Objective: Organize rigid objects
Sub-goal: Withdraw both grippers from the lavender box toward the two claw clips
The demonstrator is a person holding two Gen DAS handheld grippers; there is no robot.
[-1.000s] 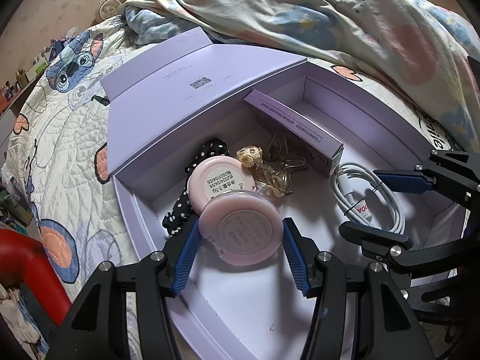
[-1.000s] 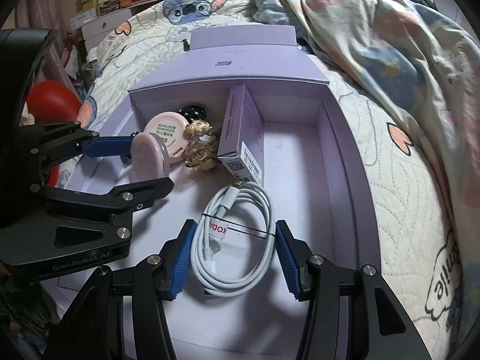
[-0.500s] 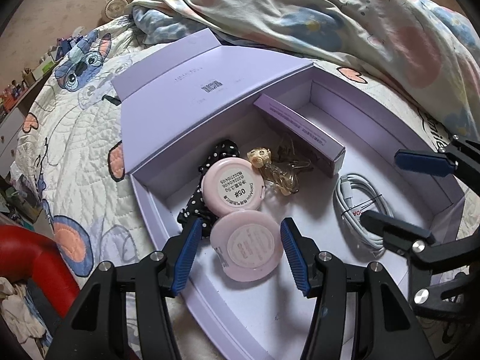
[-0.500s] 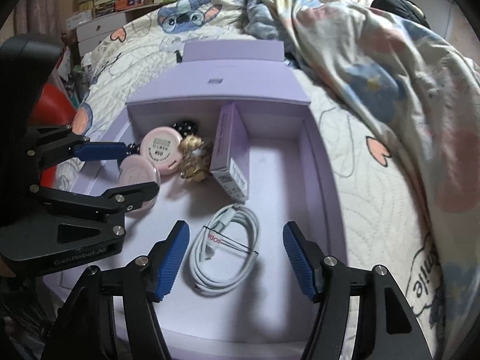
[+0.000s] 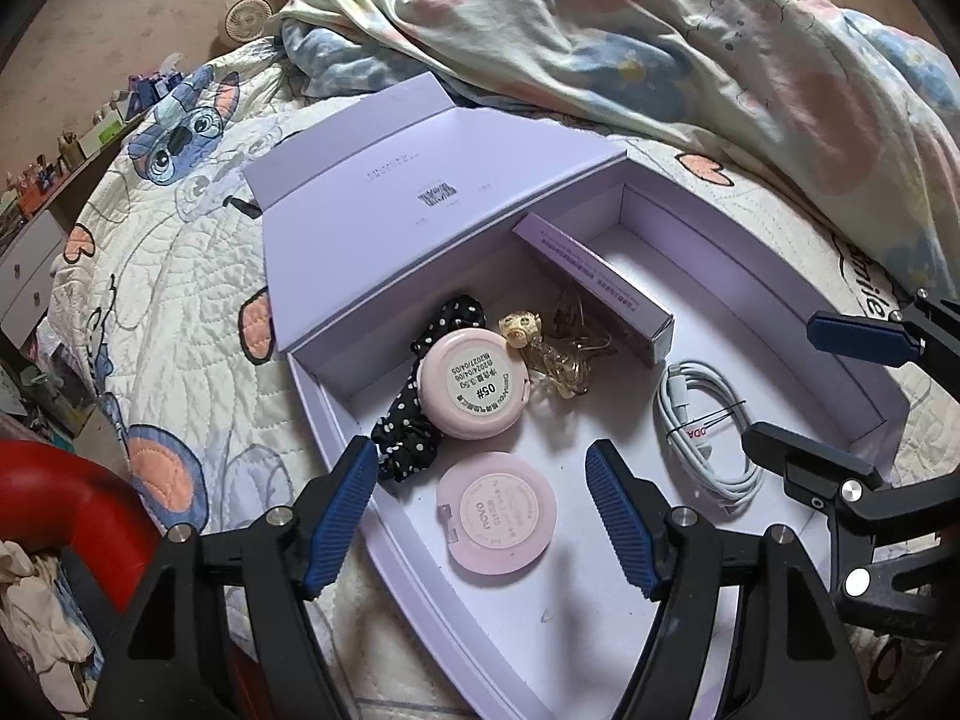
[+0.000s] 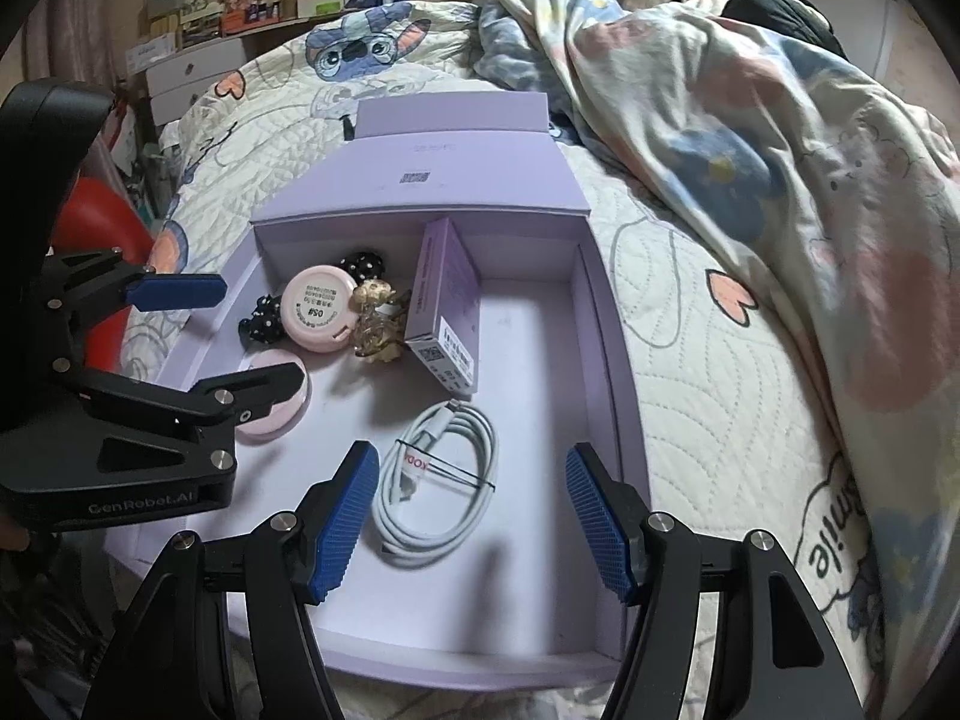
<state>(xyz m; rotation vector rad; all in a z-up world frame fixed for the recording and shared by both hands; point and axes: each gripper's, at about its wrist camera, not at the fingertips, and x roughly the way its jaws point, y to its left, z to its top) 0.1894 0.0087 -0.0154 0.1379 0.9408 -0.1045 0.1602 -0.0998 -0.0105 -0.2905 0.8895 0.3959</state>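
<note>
An open lilac box (image 5: 327,414) (image 6: 606,330) lies on the bed. In it are a pink compact (image 5: 497,513) (image 6: 270,420), a second pink compact (image 5: 474,384) (image 6: 318,309) on a black dotted scrunchie (image 5: 402,438), a gold hair clip (image 5: 558,354), a small purple carton (image 5: 594,276) (image 6: 447,294) and a coiled white cable (image 5: 702,420) (image 6: 444,474). My left gripper (image 5: 480,456) hovers over the near compact, its jaws opening and clear of it. My right gripper (image 6: 471,459) stands open above the cable, not touching it.
The box lid (image 5: 420,192) is folded back on the far side. A quilted cartoon bedspread (image 6: 690,312) surrounds the box. A crumpled floral duvet (image 5: 690,48) is heaped behind and to the right. A red object (image 5: 54,492) sits off the bed's left edge.
The left jaws spread and let go of the pink compact, which now lies flat in the box. The right jaws widened off the cable. Both grippers drew back, so the box looks smaller.
</note>
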